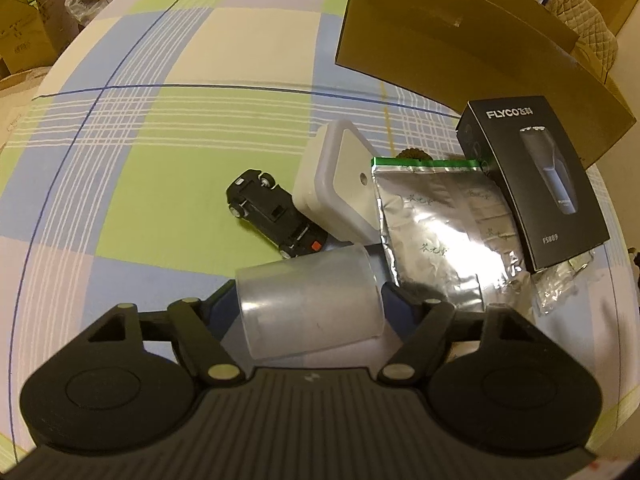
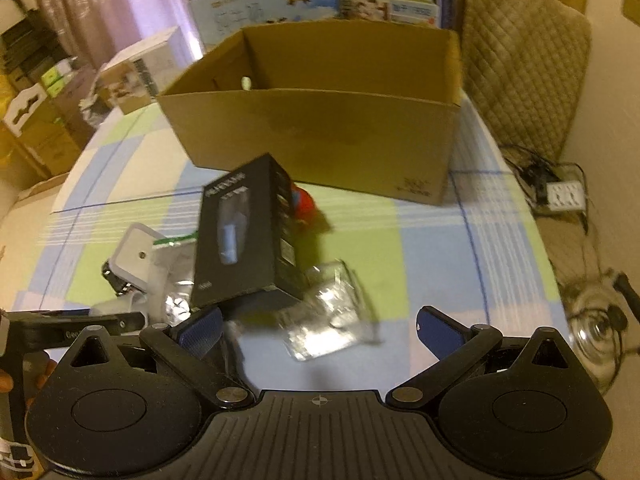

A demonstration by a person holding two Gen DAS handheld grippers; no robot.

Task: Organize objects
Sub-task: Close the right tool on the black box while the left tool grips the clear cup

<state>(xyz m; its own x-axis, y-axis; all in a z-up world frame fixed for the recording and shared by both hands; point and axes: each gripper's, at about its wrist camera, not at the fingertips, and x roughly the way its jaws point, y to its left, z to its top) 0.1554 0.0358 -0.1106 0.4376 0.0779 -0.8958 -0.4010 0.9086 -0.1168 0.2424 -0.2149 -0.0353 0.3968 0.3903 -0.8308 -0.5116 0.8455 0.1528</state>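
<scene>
Already we have the left gripper (image 1: 310, 296) clamped across the frosted plastic cup (image 1: 310, 300) lying sideways between its fingers; it is light, slick and squashable (gentle pressure, mid-wall). Our right gripper (image 2: 320, 330) stands wide apart, the cardboard box (image 2: 320, 136) ahead.

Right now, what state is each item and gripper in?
left gripper: shut on the plastic cup
plastic cup: on its side, between the fingers
right gripper: open, holding nothing
cardboard box: upright, top open
shaver box: tilted, resting on the foil pouch
foil pouch: lying flat
toy car: upside down, wheels up
white container: lid on, tilted
</scene>
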